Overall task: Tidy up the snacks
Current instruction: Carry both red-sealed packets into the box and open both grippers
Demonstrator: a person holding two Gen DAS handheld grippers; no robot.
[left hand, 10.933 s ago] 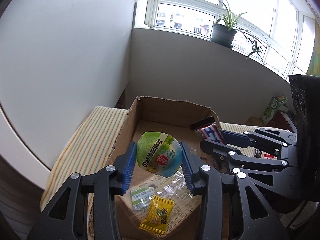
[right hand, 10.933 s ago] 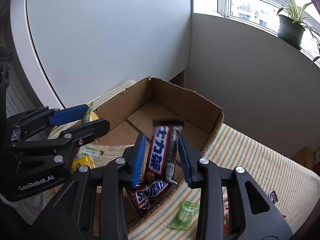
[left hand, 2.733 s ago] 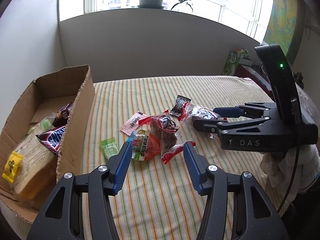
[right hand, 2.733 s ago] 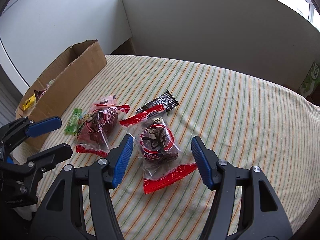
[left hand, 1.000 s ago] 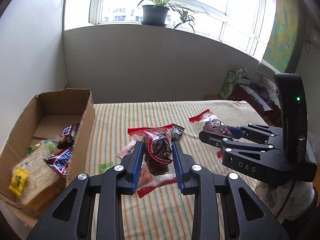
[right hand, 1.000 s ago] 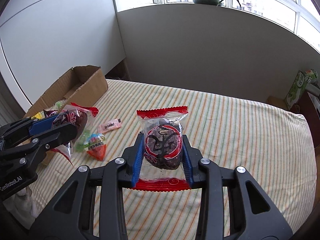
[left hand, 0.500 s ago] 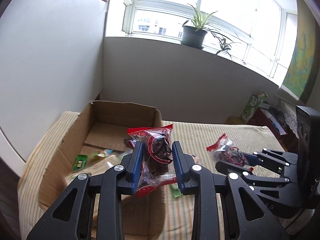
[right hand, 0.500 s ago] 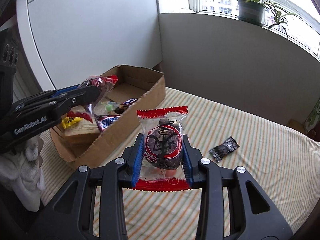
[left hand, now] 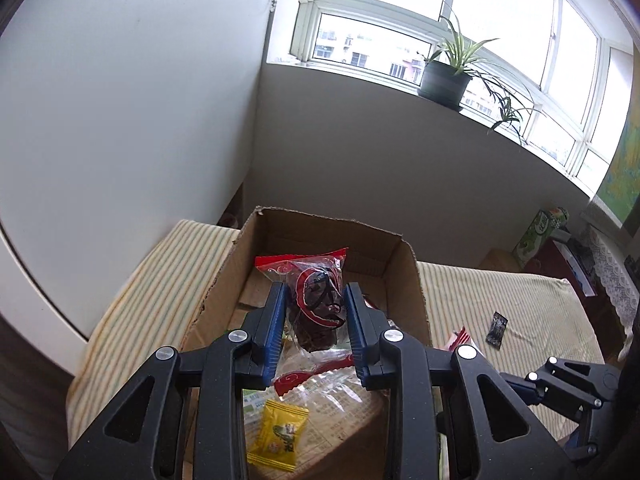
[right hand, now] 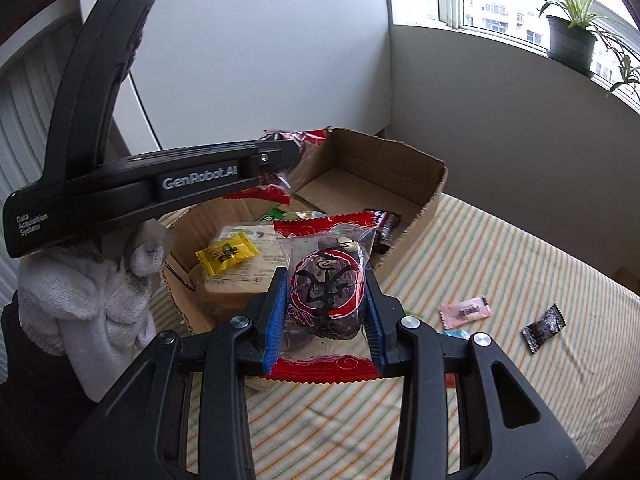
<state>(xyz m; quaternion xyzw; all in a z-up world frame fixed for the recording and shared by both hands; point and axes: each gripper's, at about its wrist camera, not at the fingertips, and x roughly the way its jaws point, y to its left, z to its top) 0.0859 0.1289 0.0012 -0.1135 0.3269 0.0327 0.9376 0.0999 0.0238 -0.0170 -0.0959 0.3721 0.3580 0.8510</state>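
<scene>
1. The left gripper (left hand: 316, 300) hangs over the open cardboard box (left hand: 416, 280), its blue pads clamped on a clear packet with red ends (left hand: 318, 300) that holds a dark, round snack.
2. From the right wrist view, that same gripper reaches in from the left above the near half of the box, and a hand in a white knitted glove (right hand: 84, 296) grips its handle.
3. The right gripper (right hand: 326, 300) is closed on a second red-ended packet (right hand: 326, 280) of the same kind, held upright between the pads.
4. This second packet sits above the striped cloth (right hand: 500, 264), just beside the right wall of the box and not yet over it.
5. Inside the box lie a yellow sweet wrapper (right hand: 226, 254) on top of a flat bread-like pack (right hand: 236, 276), a green wrapper (right hand: 274, 213) and a dark chocolate bar (right hand: 384, 220) near the right wall.
6. On the cloth to the right of the box, well apart from it, lie a pink sachet (right hand: 466, 310) and a small black wrapper (right hand: 542, 328).
7. A potted plant (left hand: 444, 80) stands on the far windowsill.
</scene>
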